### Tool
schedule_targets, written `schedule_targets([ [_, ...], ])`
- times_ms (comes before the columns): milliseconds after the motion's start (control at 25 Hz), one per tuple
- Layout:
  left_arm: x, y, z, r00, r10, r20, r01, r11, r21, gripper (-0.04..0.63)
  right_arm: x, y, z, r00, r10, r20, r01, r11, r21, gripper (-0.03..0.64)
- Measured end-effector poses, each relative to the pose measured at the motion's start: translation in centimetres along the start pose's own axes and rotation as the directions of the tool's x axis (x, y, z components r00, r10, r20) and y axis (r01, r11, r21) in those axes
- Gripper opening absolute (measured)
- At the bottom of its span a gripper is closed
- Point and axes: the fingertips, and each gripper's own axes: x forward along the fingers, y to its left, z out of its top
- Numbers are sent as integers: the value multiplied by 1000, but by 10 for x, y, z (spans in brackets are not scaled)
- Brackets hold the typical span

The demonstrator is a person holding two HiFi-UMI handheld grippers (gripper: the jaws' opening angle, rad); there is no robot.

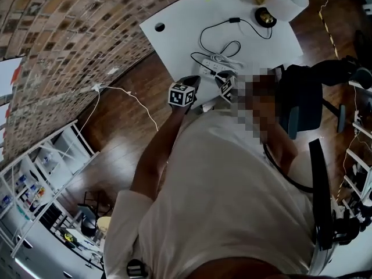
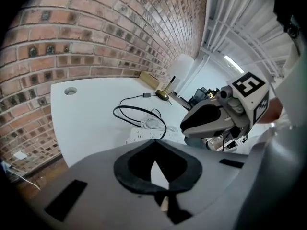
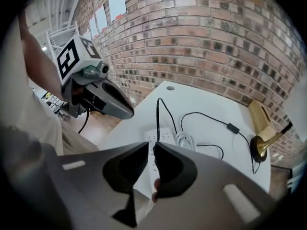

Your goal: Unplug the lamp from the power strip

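White power strip (image 1: 216, 67) lies near the table (image 1: 186, 16) edge.

Head view: above the person's shoulders, looking steeply down; white rectangular table (image 1: 192, 16) well off at 12 o'clock.
Left gripper view: rides the left gripper (image 2: 153, 143), close over the table's edge, red brick wall (image 2: 96, 37) at 10 o'clock.
Right gripper view: rides the right gripper (image 3: 148, 145), equally close.
Shared: all three show the white plastic power strip (image 1: 212, 67).
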Motion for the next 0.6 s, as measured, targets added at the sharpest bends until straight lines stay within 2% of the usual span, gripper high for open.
schedule_targets([
  [200, 38, 14, -12, 996, 33, -79, -32, 999, 14, 5, 16, -3, -2, 998, 52, -43, -56, 995, -84, 43],
  [440, 66, 29, -23, 984, 83, -155, -68, 992, 104, 5, 32, -6, -8, 991, 95, -94, -108, 985, -136, 46],
  [600, 78, 29, -25, 980, 96, -172, -81, 992, 92, 5, 40, -13, -14, 987, 115, -107, -132, 978, -164, 50],
])
